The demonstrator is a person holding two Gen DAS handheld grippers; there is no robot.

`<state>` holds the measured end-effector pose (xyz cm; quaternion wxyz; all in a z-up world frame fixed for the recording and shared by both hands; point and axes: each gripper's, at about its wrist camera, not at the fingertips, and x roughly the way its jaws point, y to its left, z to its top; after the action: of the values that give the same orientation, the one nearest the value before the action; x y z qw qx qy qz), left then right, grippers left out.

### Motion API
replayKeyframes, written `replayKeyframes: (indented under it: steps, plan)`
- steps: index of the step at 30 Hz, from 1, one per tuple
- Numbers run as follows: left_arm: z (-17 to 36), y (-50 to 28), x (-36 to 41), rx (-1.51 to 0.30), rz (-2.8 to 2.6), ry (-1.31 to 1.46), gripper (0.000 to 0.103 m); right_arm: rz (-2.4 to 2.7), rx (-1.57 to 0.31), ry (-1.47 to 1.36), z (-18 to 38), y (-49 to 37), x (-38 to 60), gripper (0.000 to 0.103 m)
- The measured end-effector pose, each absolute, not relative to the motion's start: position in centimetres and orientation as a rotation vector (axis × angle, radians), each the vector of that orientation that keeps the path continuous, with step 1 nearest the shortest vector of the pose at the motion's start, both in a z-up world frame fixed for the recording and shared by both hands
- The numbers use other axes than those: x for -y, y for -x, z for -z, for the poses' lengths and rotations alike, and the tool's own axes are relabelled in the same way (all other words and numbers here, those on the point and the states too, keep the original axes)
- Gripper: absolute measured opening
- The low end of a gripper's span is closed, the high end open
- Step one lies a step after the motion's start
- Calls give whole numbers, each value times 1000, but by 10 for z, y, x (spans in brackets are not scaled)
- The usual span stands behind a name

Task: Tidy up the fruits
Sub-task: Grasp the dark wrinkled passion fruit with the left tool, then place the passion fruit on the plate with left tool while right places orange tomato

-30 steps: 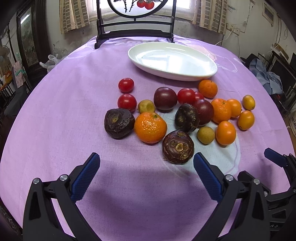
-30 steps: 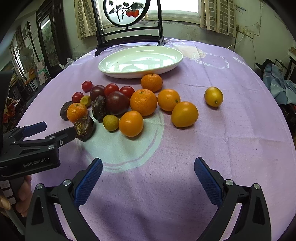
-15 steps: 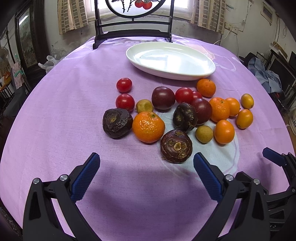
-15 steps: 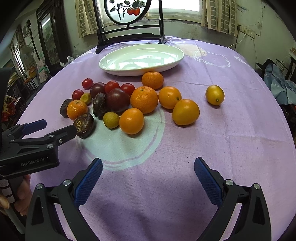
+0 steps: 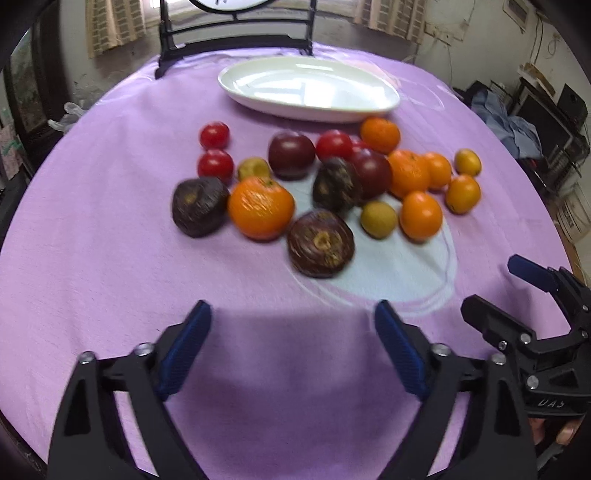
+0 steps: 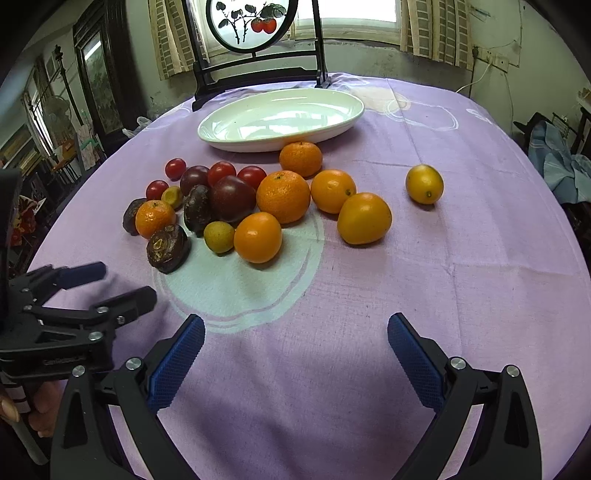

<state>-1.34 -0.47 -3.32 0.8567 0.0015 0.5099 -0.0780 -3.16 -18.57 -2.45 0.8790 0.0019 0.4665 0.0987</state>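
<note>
Two black grippers with blue ribbed pads hang over our round table under its lilac cloth, both tilted down at the fruit. Our left gripper has just been closing its jaws a little, yet they stand well apart with only bare cloth between them. Our right gripper is spread wide and holds nothing either.

The fruit lies in a loose cluster mid-table. Nearest the left gripper is a wrinkled dark brown round fruit, with a large orange mandarin touching it on its far left side. Red cherry tomatoes mark the cluster's left fringe. One small yellow-orange kumquat sits apart on the right, with open cloth all round it.

Beyond the cluster the white oval ceramic dish stands empty, a small orange mandarin just beside its near rim. Behind the dish a black-framed round painted screen stands at the far table edge. The near half of the cloth is free, as is the right side.
</note>
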Motion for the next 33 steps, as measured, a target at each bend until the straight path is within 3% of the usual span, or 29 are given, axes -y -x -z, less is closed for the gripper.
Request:
replayKeyframes:
  steps: [8, 11, 12, 33]
  plan:
    - [41, -5, 37, -1073, 150, -71, 69, -222, -970, -11, 26, 39, 200, 100]
    - [39, -11, 48, -1044, 167, -108, 49, -204, -969, -30, 26, 39, 210, 100]
    - [38, -13, 50, -1035, 164, -122, 37, -198, -971, -36, 27, 39, 212, 100]
    - [9, 15, -2, -940, 257, -16, 36, -190, -1101, 86, 44, -26, 224, 100]
